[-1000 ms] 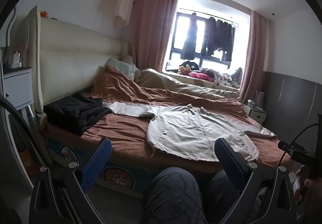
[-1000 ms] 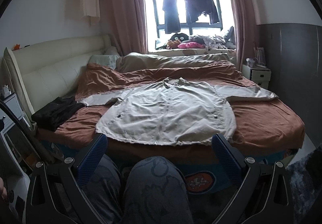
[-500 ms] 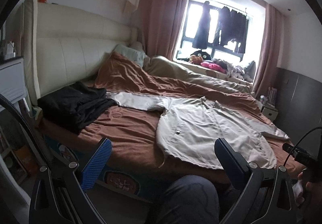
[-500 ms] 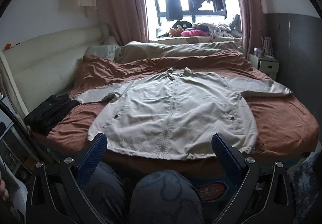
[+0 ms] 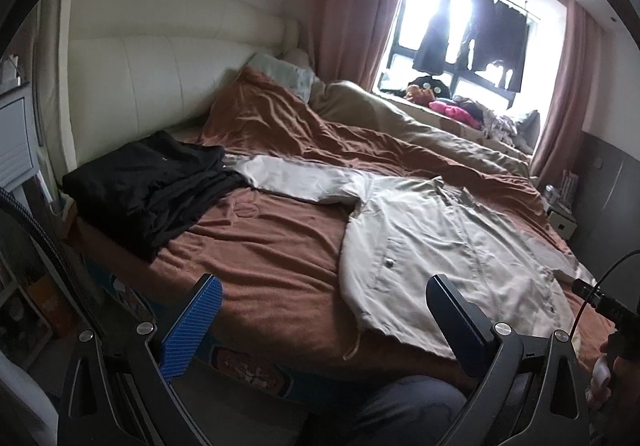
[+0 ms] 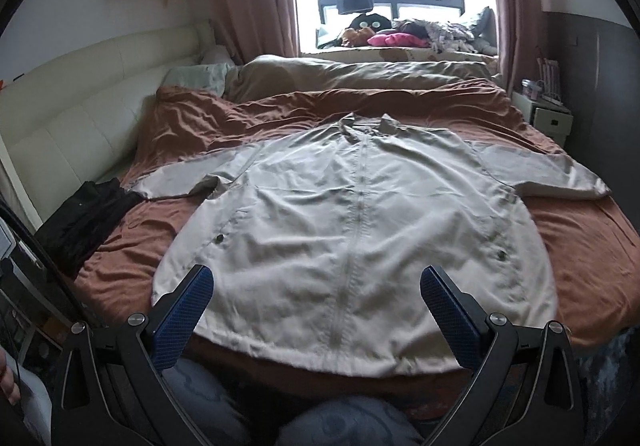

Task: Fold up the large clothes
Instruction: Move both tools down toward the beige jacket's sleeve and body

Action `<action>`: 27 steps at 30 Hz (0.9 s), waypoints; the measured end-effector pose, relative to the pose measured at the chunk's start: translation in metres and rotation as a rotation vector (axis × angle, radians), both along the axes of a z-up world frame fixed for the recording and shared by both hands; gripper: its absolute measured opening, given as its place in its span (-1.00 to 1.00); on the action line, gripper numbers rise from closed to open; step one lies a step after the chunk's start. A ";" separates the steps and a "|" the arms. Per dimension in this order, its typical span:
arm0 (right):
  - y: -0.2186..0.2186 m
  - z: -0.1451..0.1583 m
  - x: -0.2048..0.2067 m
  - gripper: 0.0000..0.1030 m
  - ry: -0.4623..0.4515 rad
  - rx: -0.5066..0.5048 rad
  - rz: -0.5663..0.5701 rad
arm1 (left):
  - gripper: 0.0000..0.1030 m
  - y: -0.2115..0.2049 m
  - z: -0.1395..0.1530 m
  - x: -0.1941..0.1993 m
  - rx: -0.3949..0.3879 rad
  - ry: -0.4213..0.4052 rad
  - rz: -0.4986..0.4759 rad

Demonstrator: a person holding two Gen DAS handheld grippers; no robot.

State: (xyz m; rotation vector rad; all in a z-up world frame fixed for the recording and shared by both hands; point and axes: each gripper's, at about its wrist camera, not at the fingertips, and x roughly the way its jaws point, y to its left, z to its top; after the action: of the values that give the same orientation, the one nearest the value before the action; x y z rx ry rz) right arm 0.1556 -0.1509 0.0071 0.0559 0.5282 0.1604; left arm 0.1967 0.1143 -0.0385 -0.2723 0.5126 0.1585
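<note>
No legible writing or brand is made out on any item. A pale beige jacket [image 6: 360, 221] of thin, creased fabric is laid flat, front up, on the rust-brown bedspread [image 6: 592, 246]; its zip runs down the middle, a snap is seen at each pocket, and both sleeves are spread sideways. Its hem lies along the near edge of the bed. A heap of black clothing [image 5: 152, 185] is seen at the near left corner, the left sleeve end just beside it. The left gripper [image 5: 320, 316] is held wide apart above the near edge, gripping nothing. The right gripper [image 6: 316, 306] is likewise spread wide and empty, over the hem. A cream padded headboard [image 5: 160, 77] bounds the left side.
</note>
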 end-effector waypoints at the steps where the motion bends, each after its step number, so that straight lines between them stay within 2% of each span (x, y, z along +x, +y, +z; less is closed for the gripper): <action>1: 0.003 0.001 0.009 1.00 0.003 0.004 0.007 | 0.99 0.002 0.000 0.006 -0.003 0.003 0.001; 9: 0.016 0.012 0.065 1.00 0.016 0.038 0.040 | 0.98 0.028 -0.001 0.055 -0.024 0.031 0.026; 14: 0.023 0.015 0.105 1.00 0.009 0.067 0.059 | 0.79 0.050 -0.005 0.092 -0.066 0.046 0.030; 20: 0.028 0.014 0.157 1.00 0.010 0.130 0.066 | 0.69 0.078 -0.011 0.145 -0.102 0.089 0.039; 27: 0.039 0.002 0.221 0.63 0.064 0.195 0.081 | 0.54 0.117 -0.017 0.208 -0.125 0.142 0.094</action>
State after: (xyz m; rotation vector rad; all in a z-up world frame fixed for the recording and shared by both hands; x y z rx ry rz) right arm 0.3768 -0.1117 0.0093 0.2305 0.5779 0.2899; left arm 0.4043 0.2310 -0.0556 -0.4094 0.6524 0.2390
